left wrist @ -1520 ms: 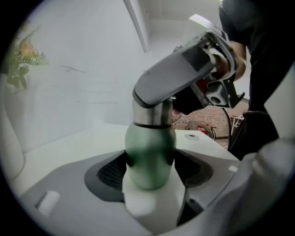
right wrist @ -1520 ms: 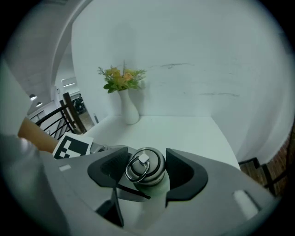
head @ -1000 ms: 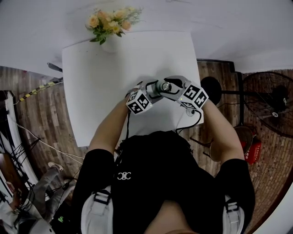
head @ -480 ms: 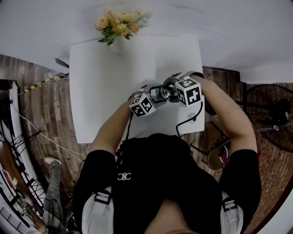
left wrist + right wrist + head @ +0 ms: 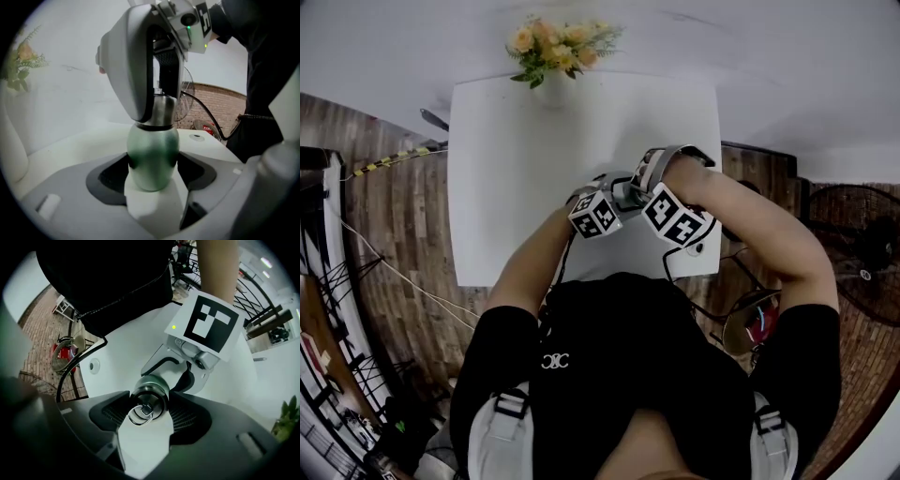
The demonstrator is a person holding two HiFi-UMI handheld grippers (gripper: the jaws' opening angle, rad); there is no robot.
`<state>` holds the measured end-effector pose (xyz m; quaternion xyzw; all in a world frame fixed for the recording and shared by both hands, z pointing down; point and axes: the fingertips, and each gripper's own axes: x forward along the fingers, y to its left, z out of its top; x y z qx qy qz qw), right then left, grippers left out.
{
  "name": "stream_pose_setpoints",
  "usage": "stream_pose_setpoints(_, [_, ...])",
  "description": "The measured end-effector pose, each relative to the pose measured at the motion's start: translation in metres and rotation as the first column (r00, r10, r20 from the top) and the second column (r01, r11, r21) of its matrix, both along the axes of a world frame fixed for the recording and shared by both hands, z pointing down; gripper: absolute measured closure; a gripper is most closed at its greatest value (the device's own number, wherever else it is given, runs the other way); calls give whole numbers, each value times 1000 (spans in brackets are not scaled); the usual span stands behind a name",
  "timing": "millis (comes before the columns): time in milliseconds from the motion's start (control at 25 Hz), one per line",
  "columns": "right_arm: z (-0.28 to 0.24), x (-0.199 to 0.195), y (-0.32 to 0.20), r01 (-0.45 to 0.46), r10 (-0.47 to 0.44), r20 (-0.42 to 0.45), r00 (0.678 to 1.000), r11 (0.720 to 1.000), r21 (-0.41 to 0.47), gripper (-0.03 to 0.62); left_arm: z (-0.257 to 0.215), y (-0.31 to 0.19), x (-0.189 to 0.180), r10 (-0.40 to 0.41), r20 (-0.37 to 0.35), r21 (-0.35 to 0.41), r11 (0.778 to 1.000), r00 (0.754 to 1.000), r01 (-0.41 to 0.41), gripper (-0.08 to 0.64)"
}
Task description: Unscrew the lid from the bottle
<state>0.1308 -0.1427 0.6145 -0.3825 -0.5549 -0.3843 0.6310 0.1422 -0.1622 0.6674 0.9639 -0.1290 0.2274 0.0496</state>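
Note:
A small green bottle (image 5: pixel 152 152) stands upright on the white table (image 5: pixel 516 159), and my left gripper (image 5: pixel 152 164) is shut on its rounded body from the side. Its silver lid (image 5: pixel 149 397), with a small wire ring on top, sits between the ribbed pads of my right gripper (image 5: pixel 147 405), which points straight down and is shut on it. In the left gripper view the right gripper's grey fingers (image 5: pixel 133 70) come down over the lid (image 5: pixel 164 110). In the head view both marker cubes (image 5: pixel 596 214) meet near the table's right front, hiding most of the bottle.
A vase of orange flowers (image 5: pixel 555 47) stands at the table's far edge. A round grommet (image 5: pixel 94 365) lies near the table's right edge, with a black cable over it. Beyond that edge are a wood floor, a fan (image 5: pixel 862 272) and a red object (image 5: pixel 766 323).
My right gripper has rolled round over the bottle, its marker cube swinging from the right toward the person, and sunk slightly. The left gripper and the bottle have stayed put.

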Motion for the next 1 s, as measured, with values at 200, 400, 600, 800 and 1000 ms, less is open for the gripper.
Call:
stream_pose_setpoints(200, [-7, -4, -5, -437, 455, 176, 873, 890, -132, 284, 1, -1, 0, -1, -1, 0, 1000, 1000, 1, 179])
stream_pose_setpoints(400, [-45, -10, -28, -763, 932, 327, 156, 324, -560, 173, 2, 0, -1, 3, -5, -1, 1000, 1000, -3, 179])
stream_pose_setpoints(600, [-51, 15, -34, -518, 811, 158, -563, -198, -832, 178, 2, 0, -2, 1, -5, -5, 1000, 1000, -2, 179])
stream_pose_setpoints(800, [-48, 9, -37, -383, 595, 165, -787, -261, -886, 179, 4, -1, -1, -7, 3, -7, 1000, 1000, 7, 179])
stream_pose_setpoints(1000, [-36, 5, -42, -360, 424, 176, -888, -407, -839, 226, 3, -2, -1, -14, 7, -10, 1000, 1000, 14, 179])
